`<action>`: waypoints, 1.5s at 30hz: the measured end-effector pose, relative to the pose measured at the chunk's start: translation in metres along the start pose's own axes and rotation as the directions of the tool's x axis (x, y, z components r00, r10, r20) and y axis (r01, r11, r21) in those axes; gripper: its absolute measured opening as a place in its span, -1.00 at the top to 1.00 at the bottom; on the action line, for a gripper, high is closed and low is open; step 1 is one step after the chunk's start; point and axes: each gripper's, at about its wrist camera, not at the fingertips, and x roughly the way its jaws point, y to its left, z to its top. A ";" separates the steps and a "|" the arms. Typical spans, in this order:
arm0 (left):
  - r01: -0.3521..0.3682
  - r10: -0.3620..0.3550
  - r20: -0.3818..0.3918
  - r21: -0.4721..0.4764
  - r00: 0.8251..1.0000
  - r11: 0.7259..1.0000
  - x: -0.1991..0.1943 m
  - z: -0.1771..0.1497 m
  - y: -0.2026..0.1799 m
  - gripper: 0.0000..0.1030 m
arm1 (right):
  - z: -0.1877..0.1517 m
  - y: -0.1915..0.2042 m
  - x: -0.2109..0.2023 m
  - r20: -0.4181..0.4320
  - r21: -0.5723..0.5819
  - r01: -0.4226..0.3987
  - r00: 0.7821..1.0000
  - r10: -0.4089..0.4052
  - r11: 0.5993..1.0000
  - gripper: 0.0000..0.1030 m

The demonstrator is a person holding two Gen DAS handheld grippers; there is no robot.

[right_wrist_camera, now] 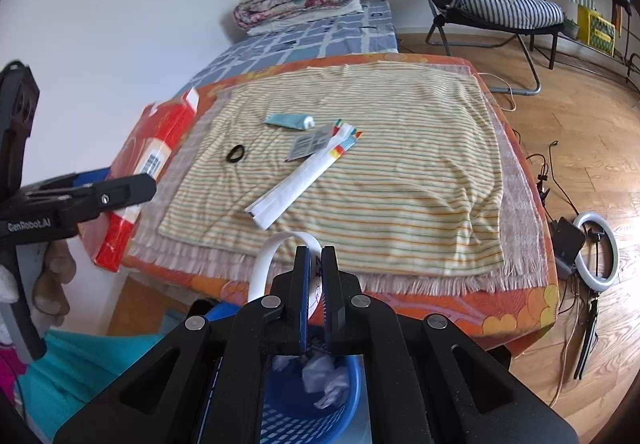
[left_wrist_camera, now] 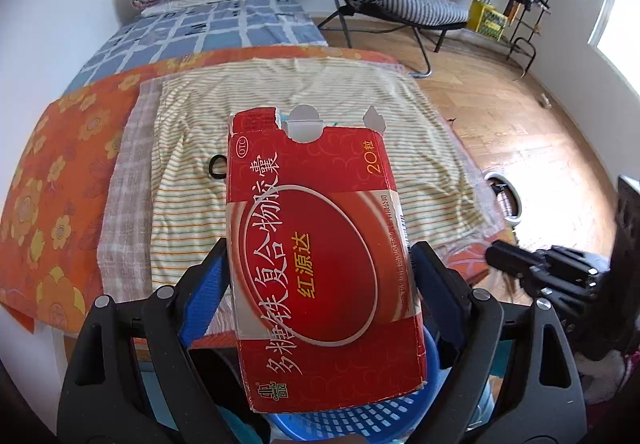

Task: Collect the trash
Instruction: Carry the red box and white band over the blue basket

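Blue basket point(right_wrist_camera: 340, 384) nearest, below both grippers, partly hidden by them; crumpled white scraps inside. Right gripper point(right_wrist_camera: 316, 256) pinched tight on white paper strip point(right_wrist_camera: 266, 264); strip's marks too hidden to read. Left gripper point(left_wrist_camera: 320, 256) spread wide, pads clamping red box point(left_wrist_camera: 320, 244) over basket; box top flap torn. Box print: "OTC", "20", yellow "红源达". "GenRobot.AI" on left gripper's side. Farther, on striped cloth point(right_wrist_camera: 400, 164): black ring point(right_wrist_camera: 236, 153), teal tube point(right_wrist_camera: 289, 121), folded white packet point(right_wrist_camera: 308, 172), small print illegible.
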 end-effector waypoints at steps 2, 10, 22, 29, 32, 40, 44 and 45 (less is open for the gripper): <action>0.026 -0.026 0.026 -0.001 0.999 1.000 -0.014 -0.004 -0.003 -0.74 | -0.005 0.007 -0.006 0.011 -0.014 -0.008 1.000 0.009 1.000 0.92; 0.078 -0.077 0.018 -0.050 0.997 0.996 0.000 -0.043 0.010 -0.74 | -0.033 0.021 -0.005 -0.026 -0.023 -0.040 0.999 0.039 0.999 0.92; 0.101 -0.103 -0.016 -0.078 0.995 0.992 0.038 -0.098 0.022 -0.75 | -0.064 0.031 0.006 -0.070 0.021 -0.037 0.997 0.039 0.999 0.92; 0.114 -0.115 -0.036 -0.036 0.993 0.993 0.052 -0.110 0.012 -0.75 | -0.075 0.039 0.008 -0.054 -0.044 0.024 0.998 -0.026 0.999 0.92; 0.128 -0.129 -0.058 -0.022 0.990 0.992 0.057 -0.116 0.006 -0.76 | -0.081 0.038 0.011 -0.065 -0.045 0.029 0.997 -0.032 0.999 0.92; 0.152 -0.151 -0.079 0.011 0.985 0.988 0.061 -0.125 -0.003 -0.77 | -0.093 0.029 0.020 -0.106 -0.041 0.054 0.993 -0.058 0.998 0.92; 0.182 -0.179 -0.116 0.013 0.977 0.983 0.064 -0.129 -0.004 -0.77 | -0.097 0.027 0.021 -0.115 -0.026 0.057 0.992 -0.059 0.998 0.92; 0.182 -0.179 -0.123 0.013 0.976 0.983 0.065 -0.130 -0.004 -0.77 | -0.097 0.026 0.022 -0.121 -0.017 0.054 0.991 -0.056 0.998 0.91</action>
